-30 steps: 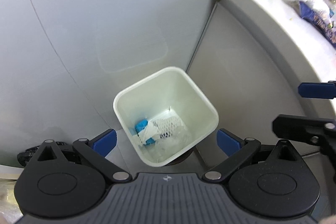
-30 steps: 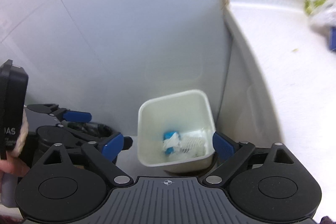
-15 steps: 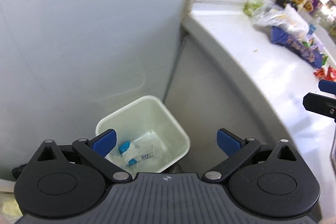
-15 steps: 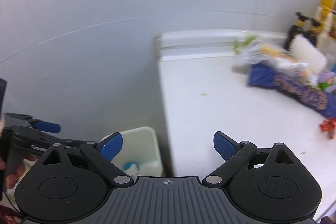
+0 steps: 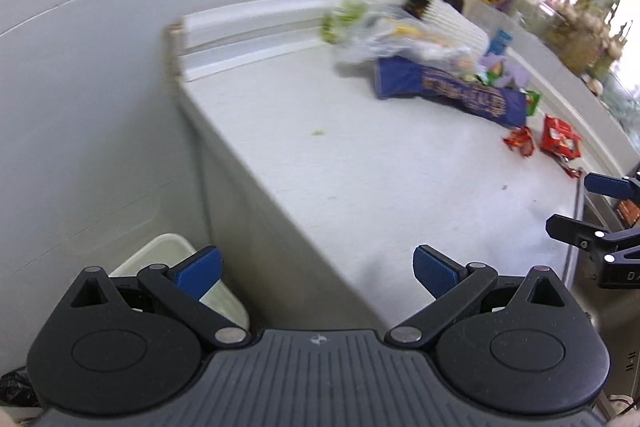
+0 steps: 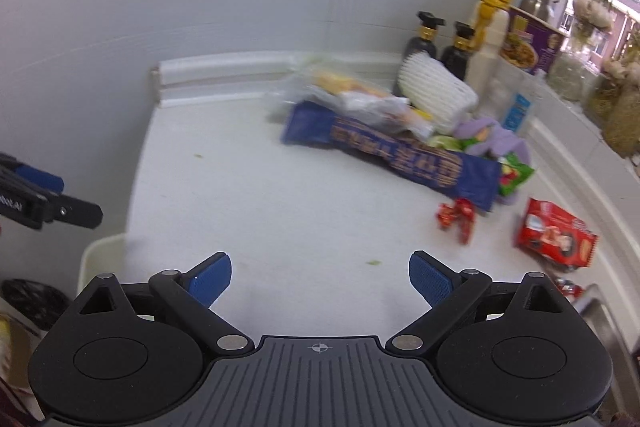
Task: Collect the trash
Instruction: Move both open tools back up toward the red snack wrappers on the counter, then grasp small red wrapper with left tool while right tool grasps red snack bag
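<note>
1. Trash spread over the far right of the white counter (image 6: pixel 280 219): red packet (image 6: pixel 554 237), small red wrappers (image 6: pixel 456 217), long blue bag (image 6: pixel 400 157), clear plastic bags (image 6: pixel 352 97), white foam net (image 6: pixel 434 87).
2. White bin (image 5: pixel 176 247) down on the floor, just beside the counter's left end.
3. Right tongs (image 6: pixel 320 277) wide open, empty, above bare counter; left tongs (image 5: pixel 318 267) likewise spread and empty, over the counter edge.
4. Likely risks: thin wrappers slipping from the blue pads; sweeping into the sauce bottles (image 6: pixel 420 41) behind the heap; dropping pieces short of the bin.
5. Gold lettering on the blue bag, too blurred to read; no brand legible.
</note>
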`<action>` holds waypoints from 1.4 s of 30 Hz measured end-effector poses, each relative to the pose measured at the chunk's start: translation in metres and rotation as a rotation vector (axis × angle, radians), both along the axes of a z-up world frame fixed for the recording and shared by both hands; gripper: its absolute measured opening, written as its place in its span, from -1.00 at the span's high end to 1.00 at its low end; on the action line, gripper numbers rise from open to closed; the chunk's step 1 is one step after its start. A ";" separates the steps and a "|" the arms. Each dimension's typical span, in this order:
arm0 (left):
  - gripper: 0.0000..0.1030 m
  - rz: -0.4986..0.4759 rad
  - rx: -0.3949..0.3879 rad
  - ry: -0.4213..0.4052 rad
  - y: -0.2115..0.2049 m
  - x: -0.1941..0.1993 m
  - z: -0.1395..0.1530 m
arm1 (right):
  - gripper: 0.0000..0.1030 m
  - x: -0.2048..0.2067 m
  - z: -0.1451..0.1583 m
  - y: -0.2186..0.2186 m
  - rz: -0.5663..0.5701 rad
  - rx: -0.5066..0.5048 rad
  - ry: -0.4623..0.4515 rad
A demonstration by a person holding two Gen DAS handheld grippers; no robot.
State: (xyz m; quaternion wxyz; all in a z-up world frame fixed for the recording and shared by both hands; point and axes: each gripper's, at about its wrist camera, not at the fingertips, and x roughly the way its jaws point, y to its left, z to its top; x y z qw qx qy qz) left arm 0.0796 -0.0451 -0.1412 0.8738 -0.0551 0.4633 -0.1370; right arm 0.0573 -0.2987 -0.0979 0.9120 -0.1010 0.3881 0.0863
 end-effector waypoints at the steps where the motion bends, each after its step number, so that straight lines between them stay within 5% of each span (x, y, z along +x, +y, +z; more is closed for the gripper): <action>1: -0.97 -0.017 0.001 -0.002 -0.009 0.002 0.000 | -0.89 0.002 -0.001 -0.009 -0.005 -0.009 -0.001; 17: -0.97 -0.099 0.026 -0.060 -0.163 0.041 -0.002 | -0.89 0.047 -0.027 -0.113 0.020 -0.249 -0.092; 25: -0.91 -0.177 -0.037 -0.115 -0.217 0.064 -0.001 | -0.89 0.071 -0.041 -0.129 0.109 -0.431 -0.117; 42: -0.17 -0.277 -0.011 -0.171 -0.258 0.097 -0.018 | -0.87 0.125 -0.061 -0.163 0.124 -0.403 -0.039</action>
